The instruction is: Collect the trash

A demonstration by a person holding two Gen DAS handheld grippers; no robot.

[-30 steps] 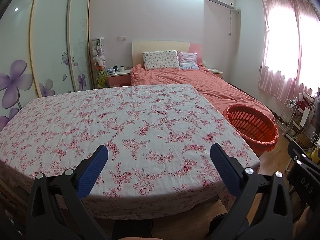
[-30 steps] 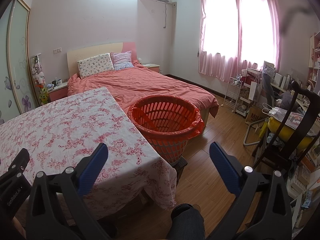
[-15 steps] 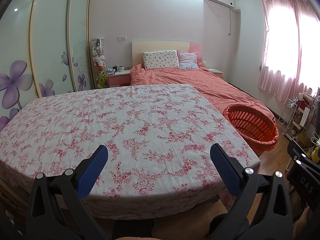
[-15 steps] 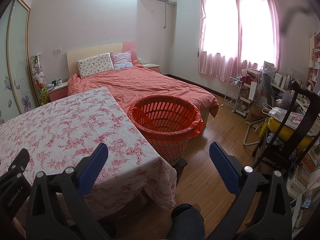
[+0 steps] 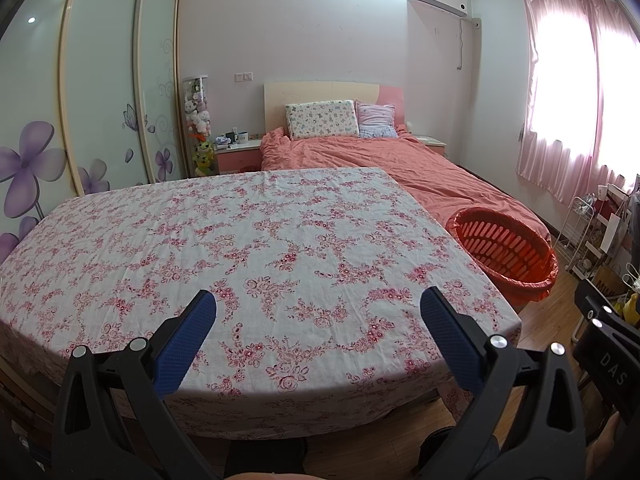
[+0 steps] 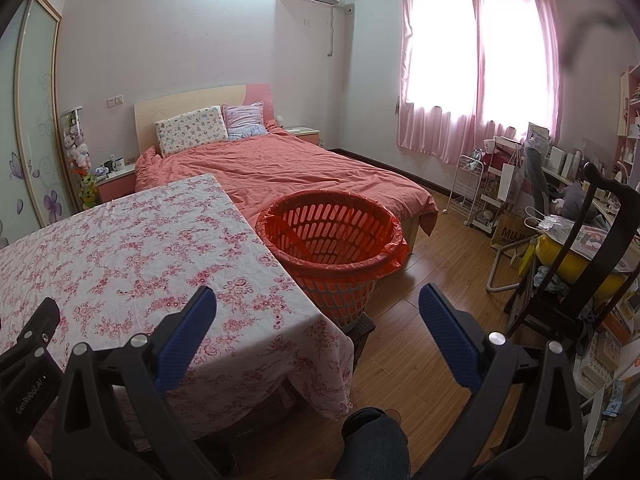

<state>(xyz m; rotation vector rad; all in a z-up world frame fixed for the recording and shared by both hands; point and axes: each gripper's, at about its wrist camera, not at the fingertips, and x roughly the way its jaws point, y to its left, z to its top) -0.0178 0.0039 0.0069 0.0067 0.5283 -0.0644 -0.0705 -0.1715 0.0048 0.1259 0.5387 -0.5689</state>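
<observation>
Blue pads tip both my grippers, and both pairs of fingers stand wide apart with nothing between them. My left gripper (image 5: 318, 334) hangs level over the near edge of the table (image 5: 256, 240), pointing across its floral cloth toward the bed (image 5: 400, 160). Nothing lies on the cloth that I can see, so no trash shows in either view. On the far left runs a wardrobe (image 5: 100, 80) with frosted doors and purple flowers, then a tube of plush toys (image 5: 198, 120) and a nightstand (image 5: 236, 150) with mugs beside the bed's headboard.

My right gripper (image 6: 318, 332) is held just right of the left one, its fingers straddling the table's right corner and the wood floor (image 6: 420, 280). The left gripper's black frame shows at the lower left edge of that view. The basket (image 6: 332, 236), orange-red with a slotted wall and a red liner folded over its rim, stands on a dark stool just beside the table's right edge, in front of the bed's foot; it looks empty from here. My knee (image 6: 372, 440) in dark jeans shows at the bottom. Further right are a white wire cart (image 6: 472, 188), pink curtains (image 6: 472, 60) over a bright window, a dark wooden chair (image 6: 592, 248) with a yellow thing on its seat, and cluttered shelves at the edge.
</observation>
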